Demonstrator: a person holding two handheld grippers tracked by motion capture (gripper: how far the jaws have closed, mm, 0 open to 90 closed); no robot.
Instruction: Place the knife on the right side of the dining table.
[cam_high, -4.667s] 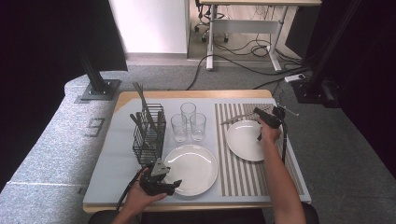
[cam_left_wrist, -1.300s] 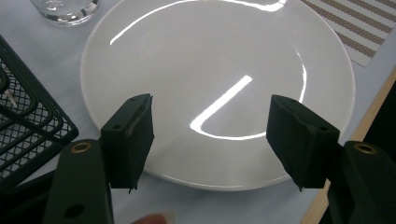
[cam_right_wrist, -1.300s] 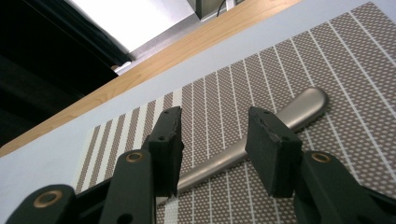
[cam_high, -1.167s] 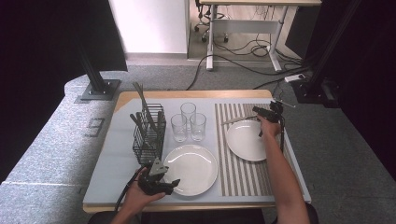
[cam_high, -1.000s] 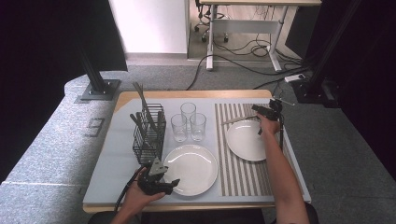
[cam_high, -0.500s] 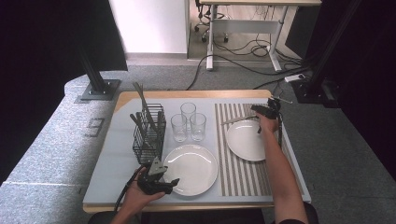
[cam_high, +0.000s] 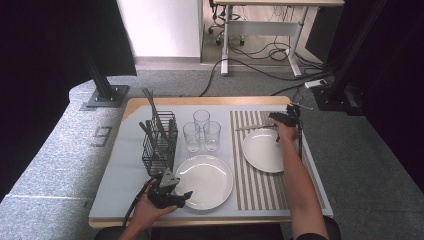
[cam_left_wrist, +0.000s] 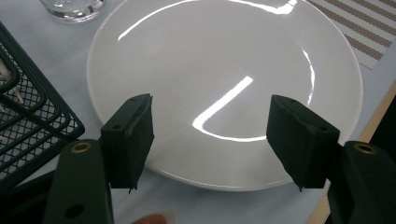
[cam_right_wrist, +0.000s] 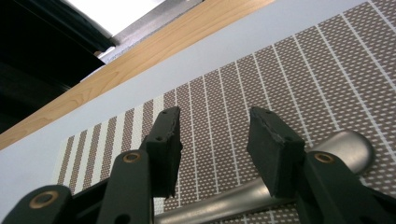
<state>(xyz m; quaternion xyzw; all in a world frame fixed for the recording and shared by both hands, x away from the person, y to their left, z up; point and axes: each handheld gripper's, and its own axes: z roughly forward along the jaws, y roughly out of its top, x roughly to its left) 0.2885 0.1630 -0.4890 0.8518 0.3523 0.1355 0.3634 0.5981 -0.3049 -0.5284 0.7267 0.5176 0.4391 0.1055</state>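
A white plate (cam_high: 205, 181) lies near the table's front edge, and my left gripper (cam_high: 170, 192) rests at its left rim. In the left gripper view its jaws (cam_left_wrist: 215, 140) stand open, spread above the near edge of the plate (cam_left_wrist: 224, 60) without touching it. A second white plate (cam_high: 265, 150) sits on the striped placemat (cam_high: 260, 192). A metal utensil (cam_high: 252, 127) lies on the mat behind that plate. My right gripper (cam_high: 286, 119) is at the utensil's right end. In the right gripper view its jaws (cam_right_wrist: 215, 121) are open, low over the utensil's handle (cam_right_wrist: 345, 142), with bare placemat (cam_right_wrist: 280, 79) between them.
A black wire basket (cam_high: 159, 145) with several utensils stands at the left, its mesh corner (cam_left_wrist: 28, 126) close to my left gripper. Three glasses (cam_high: 201, 131) stand between the basket and the placemat. The wooden table edge (cam_right_wrist: 154, 51) runs just beyond the mat.
The right gripper has shifted slightly toward the table's far edge by the utensil. The left gripper and both plates have stayed where they were.
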